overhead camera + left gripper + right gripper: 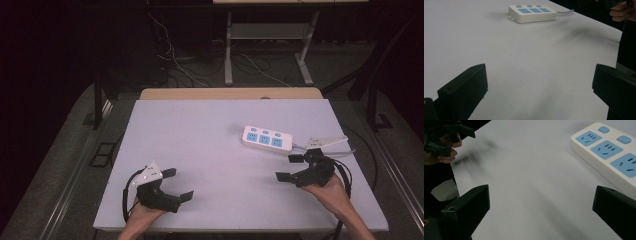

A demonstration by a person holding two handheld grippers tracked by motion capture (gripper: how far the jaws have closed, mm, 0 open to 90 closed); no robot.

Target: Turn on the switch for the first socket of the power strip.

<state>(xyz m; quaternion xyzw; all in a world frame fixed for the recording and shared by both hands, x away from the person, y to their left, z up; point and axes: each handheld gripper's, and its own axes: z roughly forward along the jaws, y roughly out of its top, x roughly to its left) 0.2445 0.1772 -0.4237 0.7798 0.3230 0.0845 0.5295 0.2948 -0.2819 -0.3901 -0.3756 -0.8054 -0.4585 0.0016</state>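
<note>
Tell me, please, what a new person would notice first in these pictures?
First, the white power strip with three blue sockets, lying on the right half of the pale table, its cable running off to the right. Then the two black grippers at the near edge, left gripper and right gripper, both open and holding nothing.

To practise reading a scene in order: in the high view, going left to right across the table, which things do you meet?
Left tool → power strip → right tool. The strip and the right tool overlap a little in their spans, but the strip begins further left; both tools stand open above the table.
</note>
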